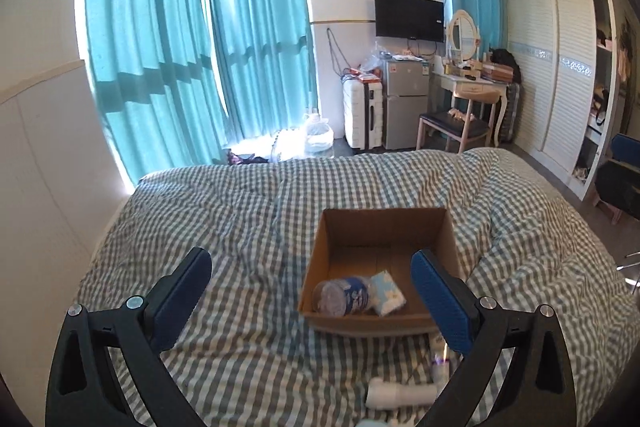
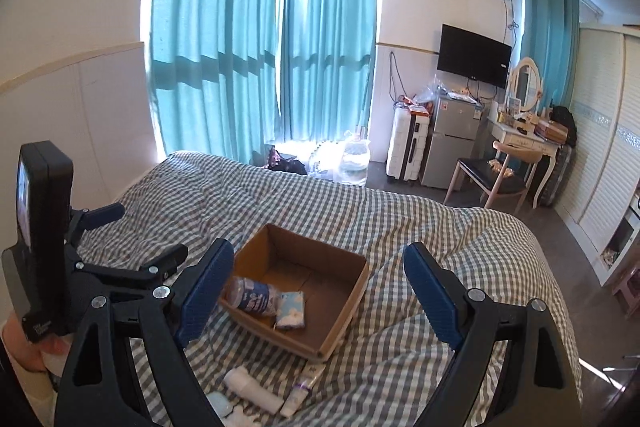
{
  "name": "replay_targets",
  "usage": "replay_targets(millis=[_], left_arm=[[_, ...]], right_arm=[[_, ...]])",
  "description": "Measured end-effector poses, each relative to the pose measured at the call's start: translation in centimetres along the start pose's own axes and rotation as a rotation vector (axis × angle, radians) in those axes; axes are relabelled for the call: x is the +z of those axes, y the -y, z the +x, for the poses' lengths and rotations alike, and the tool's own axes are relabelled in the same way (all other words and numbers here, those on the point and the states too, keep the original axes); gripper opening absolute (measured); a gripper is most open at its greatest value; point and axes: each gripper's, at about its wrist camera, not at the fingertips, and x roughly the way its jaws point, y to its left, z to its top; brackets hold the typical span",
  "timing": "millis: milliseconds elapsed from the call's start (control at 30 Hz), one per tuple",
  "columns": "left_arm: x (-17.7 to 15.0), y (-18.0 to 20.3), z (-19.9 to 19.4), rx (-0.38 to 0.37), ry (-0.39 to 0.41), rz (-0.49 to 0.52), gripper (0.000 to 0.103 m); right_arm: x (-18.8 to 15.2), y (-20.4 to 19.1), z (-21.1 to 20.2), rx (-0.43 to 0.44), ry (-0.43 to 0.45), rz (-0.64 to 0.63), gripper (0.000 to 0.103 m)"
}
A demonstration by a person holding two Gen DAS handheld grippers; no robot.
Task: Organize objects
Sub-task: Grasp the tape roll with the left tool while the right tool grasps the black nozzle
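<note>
Two claws hang above a checked bed [image 1: 248,327], both tipped forward and down toward an open cardboard box [image 1: 384,227] that sits on the quilt. The left claw [image 1: 312,301] has its blue pads spread wide apart with nothing between them; in its own view the box lies between and just beyond the fingertips, nearer the right pad. The right claw [image 2: 318,287] is likewise parted and empty, and the box shows through its gap, closer to the left pad. From the right wrist view the left claw appears at the far left edge, raised over the bed, with its black camera block upright; a little of the person's hand [image 2: 48,351] shows beneath it, too blurred and cropped to tell the grip.

Inside the box, against its near wall, a blue-labelled roll [image 2: 250,297] lies on its side, touching a small pale-blue packet [image 2: 290,311]. On the quilt in front of the box lie a white roll [image 2: 252,389] and a small white tube [image 2: 302,387], close together. A couple of pale items at the very bottom edge are too cropped to identify.
</note>
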Motion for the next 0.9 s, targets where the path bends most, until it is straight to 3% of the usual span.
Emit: replay_targets(millis=[300, 667, 800, 900], left_arm=[[-7.6, -0.1, -3.9, 0.016, -0.060, -0.023, 0.103], [-17.3, 0.6, -3.0, 0.016, -0.189, -0.045, 0.103], [-20.2, 1.2, -2.9, 0.009, -0.242, -0.038, 0.103], [-21.6, 2.1, -3.4, -0.058, -0.264, -0.043, 0.103]], right_arm=[[-7.2, -3.4, -4.3, 0.038, -0.051, -0.059, 0.087], [-16.7, -6.1, -2.1, 0.083, -0.170, -0.053, 0.087], [-18.7, -6.1, -0.9, 0.077, -0.199, -0.001, 0.087], [-19.7, -5.4, 0.0, 0.087, -0.229, 0.049, 0.087]])
